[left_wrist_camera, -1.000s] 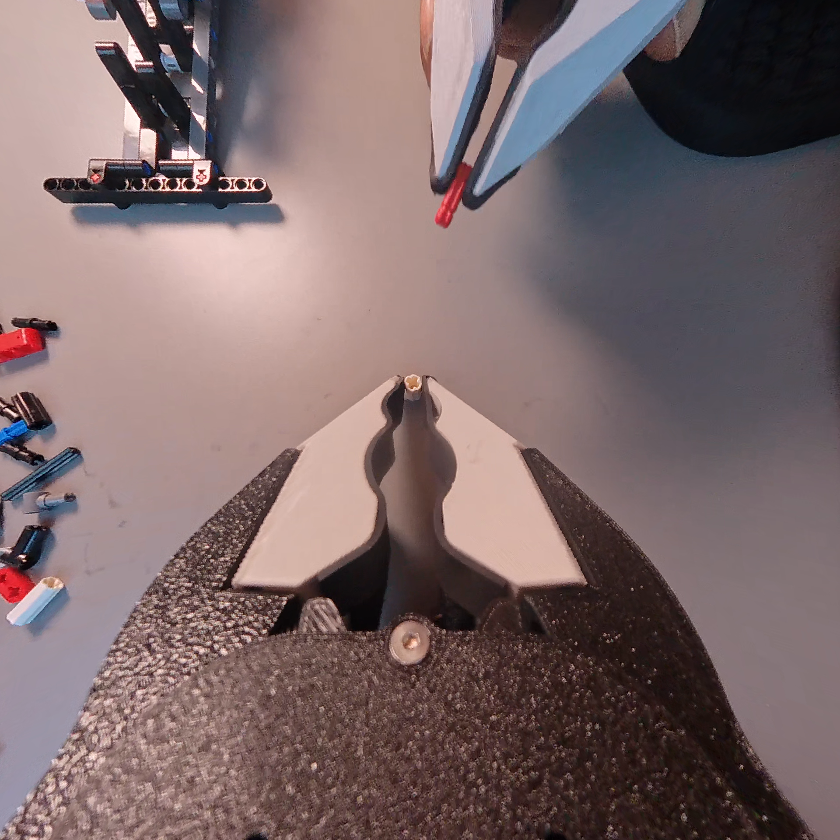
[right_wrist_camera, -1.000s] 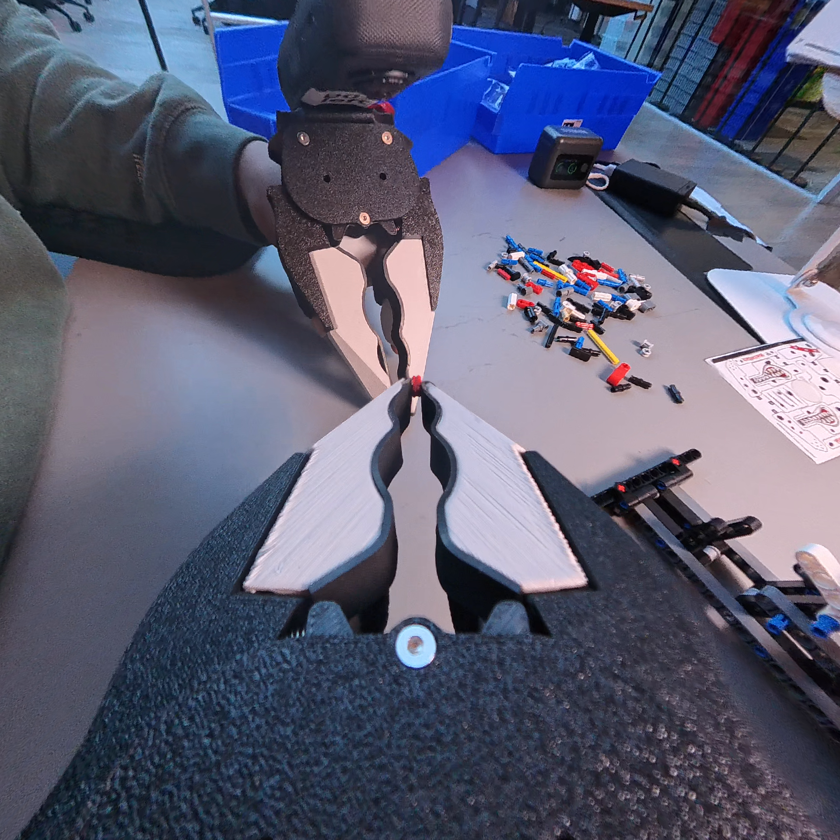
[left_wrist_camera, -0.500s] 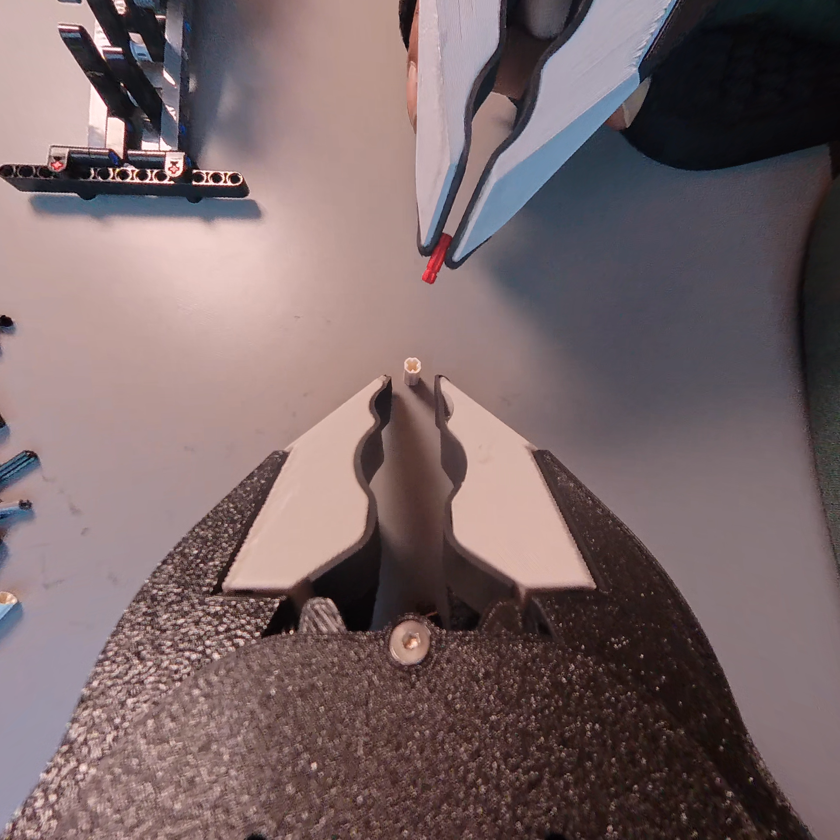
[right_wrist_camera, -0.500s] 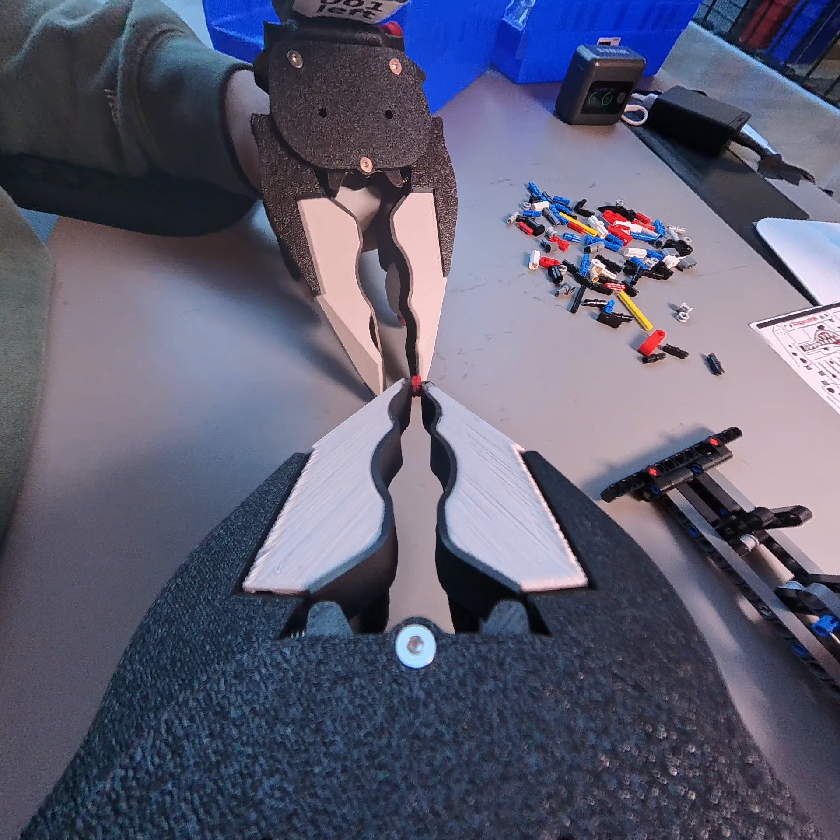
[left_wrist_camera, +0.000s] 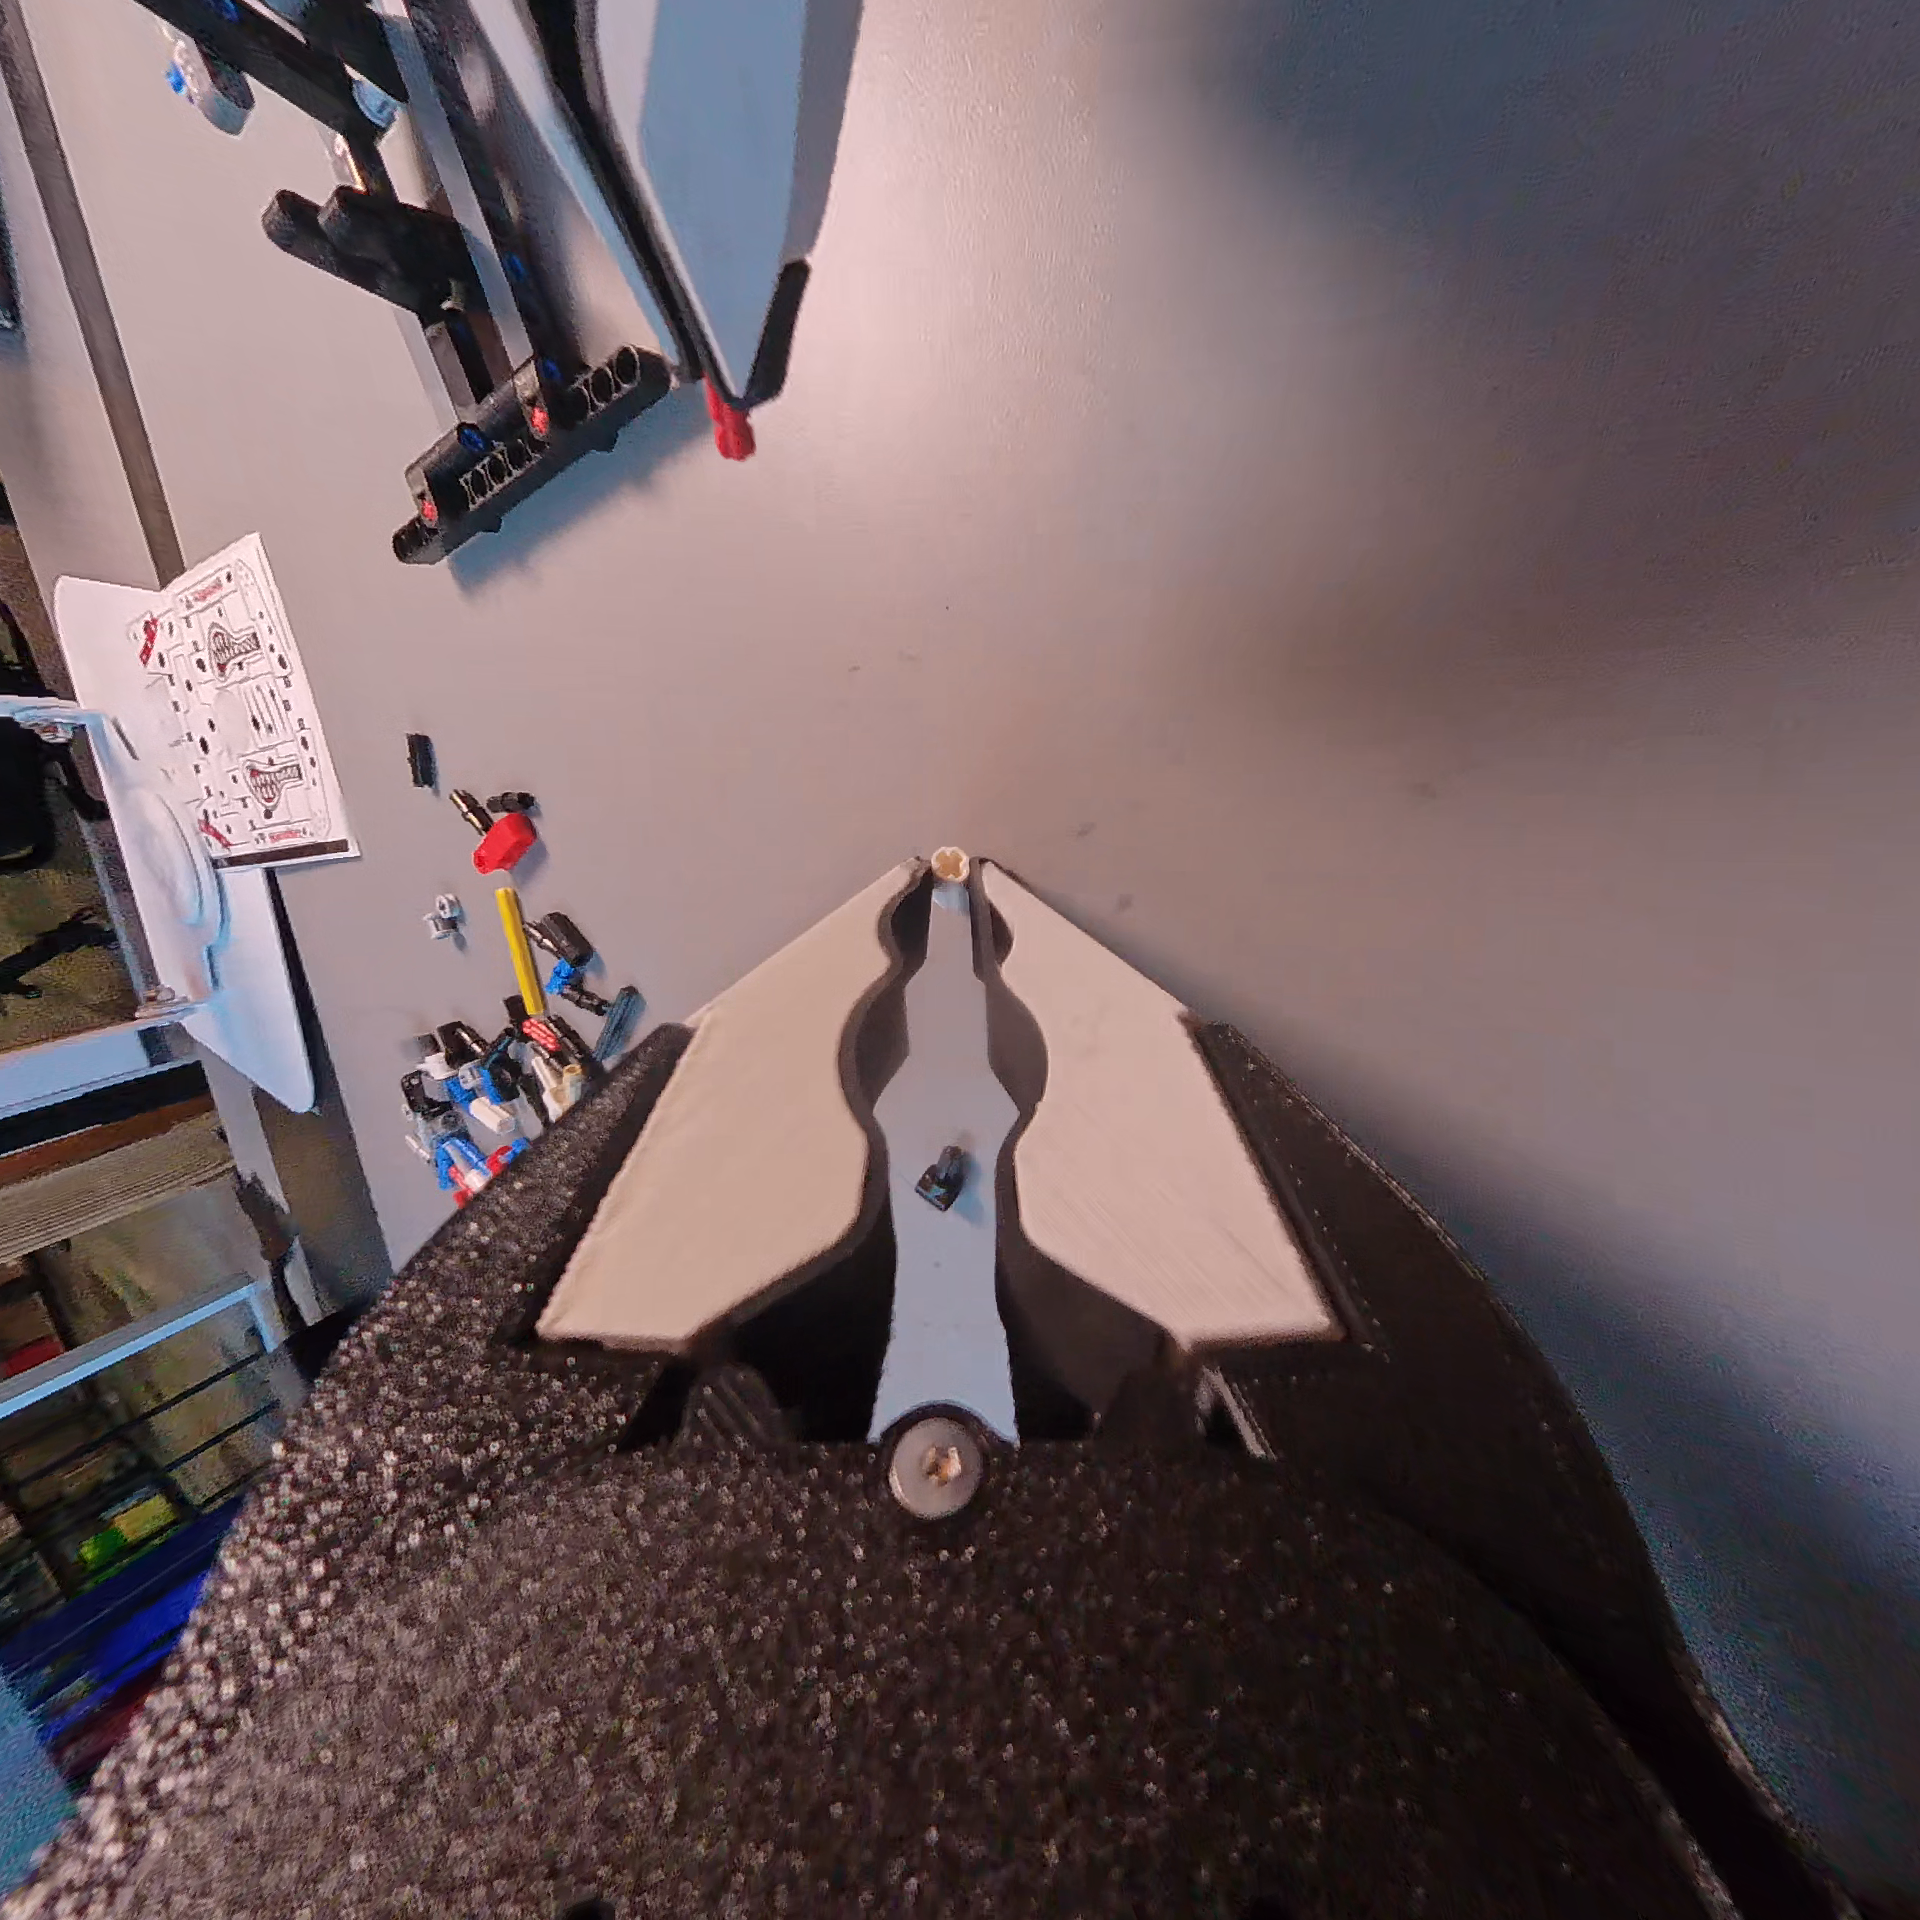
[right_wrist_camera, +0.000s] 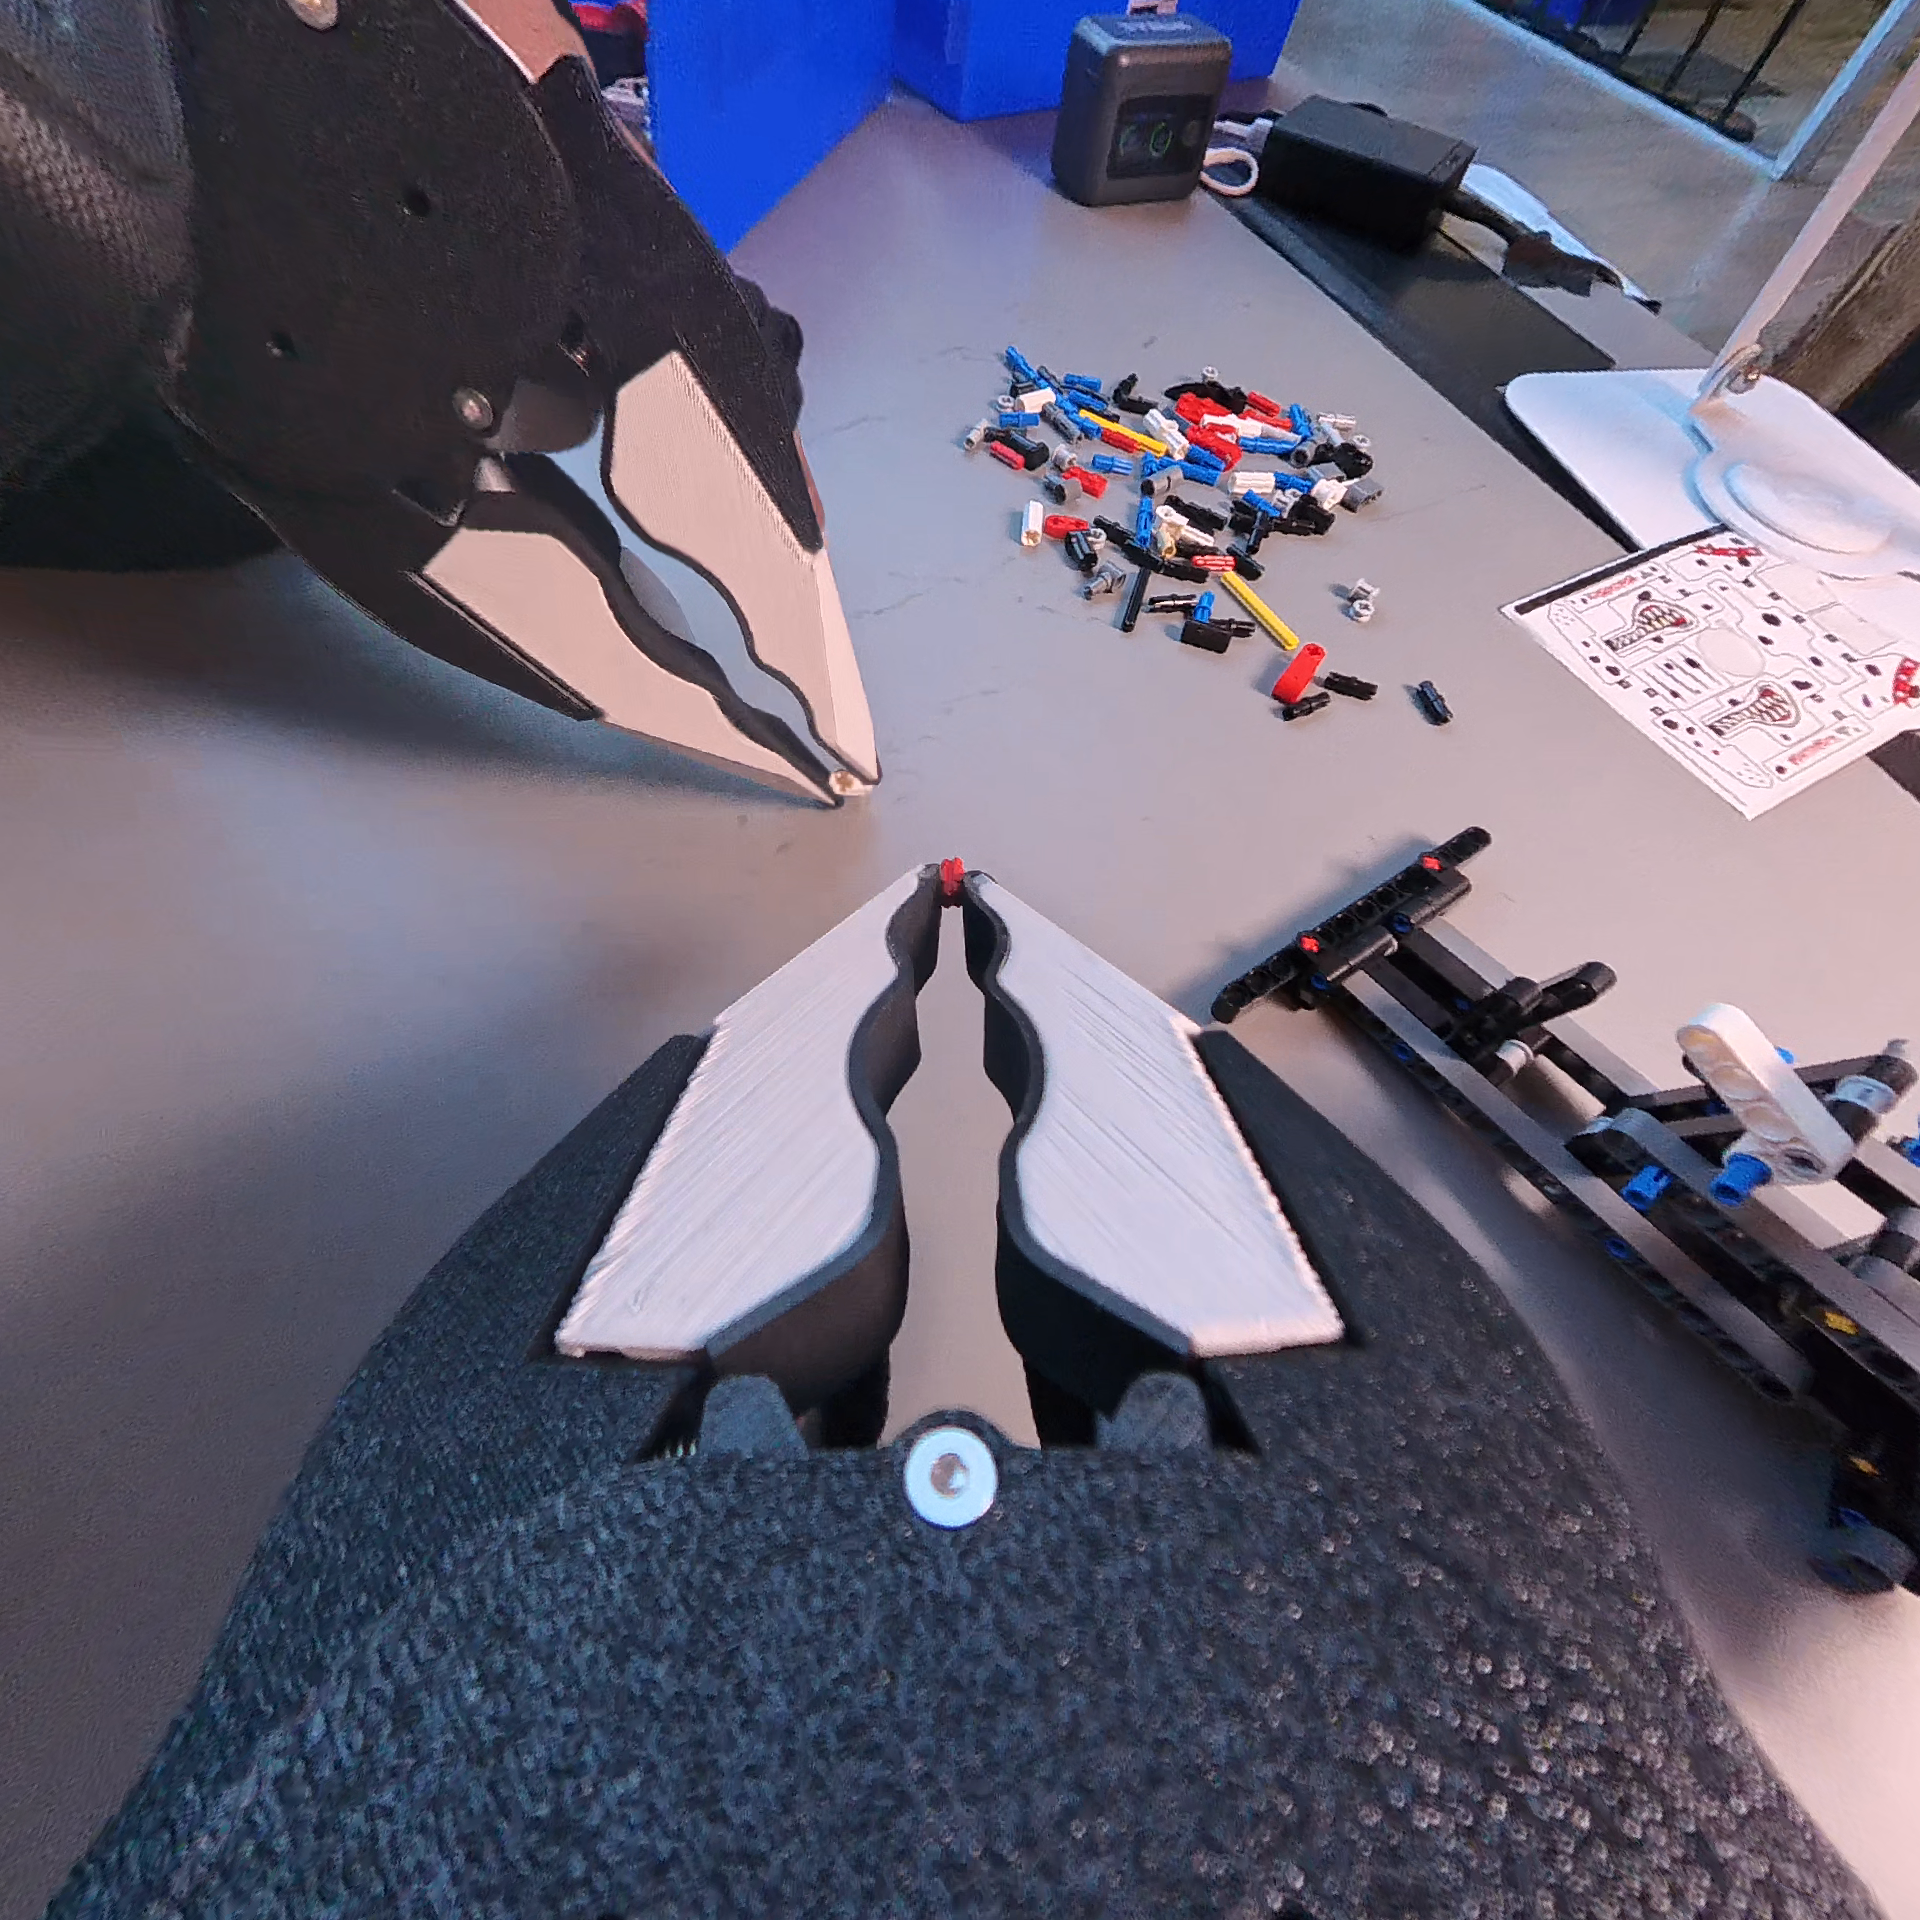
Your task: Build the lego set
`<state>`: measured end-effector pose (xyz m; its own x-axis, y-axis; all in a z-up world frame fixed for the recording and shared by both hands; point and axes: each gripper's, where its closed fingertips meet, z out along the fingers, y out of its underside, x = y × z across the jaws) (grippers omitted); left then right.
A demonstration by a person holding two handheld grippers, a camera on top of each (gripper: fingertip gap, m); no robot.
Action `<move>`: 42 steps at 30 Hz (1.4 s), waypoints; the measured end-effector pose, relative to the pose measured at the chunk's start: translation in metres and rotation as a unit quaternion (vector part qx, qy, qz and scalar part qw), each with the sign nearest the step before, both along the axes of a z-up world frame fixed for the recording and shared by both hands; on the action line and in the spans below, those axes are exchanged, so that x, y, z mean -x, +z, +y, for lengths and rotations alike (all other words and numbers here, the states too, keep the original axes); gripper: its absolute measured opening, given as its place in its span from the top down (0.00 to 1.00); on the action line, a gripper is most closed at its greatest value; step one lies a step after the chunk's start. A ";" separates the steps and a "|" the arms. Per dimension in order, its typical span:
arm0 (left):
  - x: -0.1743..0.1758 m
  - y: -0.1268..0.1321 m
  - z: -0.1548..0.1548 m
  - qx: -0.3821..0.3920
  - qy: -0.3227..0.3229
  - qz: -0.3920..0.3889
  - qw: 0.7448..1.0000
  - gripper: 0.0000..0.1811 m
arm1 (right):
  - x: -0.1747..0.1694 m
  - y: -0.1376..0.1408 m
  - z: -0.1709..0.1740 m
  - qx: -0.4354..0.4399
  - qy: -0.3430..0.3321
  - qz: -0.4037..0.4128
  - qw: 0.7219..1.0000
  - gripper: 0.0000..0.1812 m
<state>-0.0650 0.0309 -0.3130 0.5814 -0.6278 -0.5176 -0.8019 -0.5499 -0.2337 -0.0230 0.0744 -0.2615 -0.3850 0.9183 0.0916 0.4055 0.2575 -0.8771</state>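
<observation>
Two small parts are in hand: the left gripper (left_wrist_camera: 951,868) pinches a cream bush (left_wrist_camera: 950,863); the right gripper (right_wrist_camera: 949,875) pinches a red pin (right_wrist_camera: 950,871); neither is joined yet; the black frame (right_wrist_camera: 1538,1049) lies part-built beside the right gripper; a pile of loose parts (right_wrist_camera: 1174,488) remains well apart on the table (right_wrist_camera: 520,935).

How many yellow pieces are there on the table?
1. A yellow axle lies at the near edge of the loose pile; the left wrist view shows it too. A second yellow sliver sits deeper in the pile, so more may be buried.
</observation>
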 end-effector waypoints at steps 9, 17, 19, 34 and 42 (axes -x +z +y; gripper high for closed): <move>-0.005 0.006 0.007 0.008 0.013 -0.114 0.993 0.91 | -0.001 0.011 0.013 0.027 -0.023 0.015 0.999 0.98; 0.002 0.020 0.007 0.034 0.002 -0.390 0.920 0.87 | -0.001 0.010 0.010 0.046 -0.018 0.013 0.999 0.98; 0.000 0.019 0.008 0.043 -0.027 -0.392 0.919 0.87 | -0.001 0.009 0.011 0.050 -0.019 0.012 0.998 0.98; -0.003 -0.004 0.011 0.052 -0.074 -0.383 0.919 0.96 | -0.003 0.012 0.007 0.065 0.000 0.014 0.998 0.98; -0.004 0.000 0.013 0.018 -0.082 -0.369 0.925 0.97 | -0.004 0.011 0.004 0.072 0.008 0.013 0.997 0.98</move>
<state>-0.0614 0.0436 -0.3128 0.6633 -0.7483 0.0058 -0.5041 -0.4525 -0.7357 -0.0193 0.0780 -0.2507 -0.3994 0.9163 -0.0301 0.3781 0.1348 -0.9159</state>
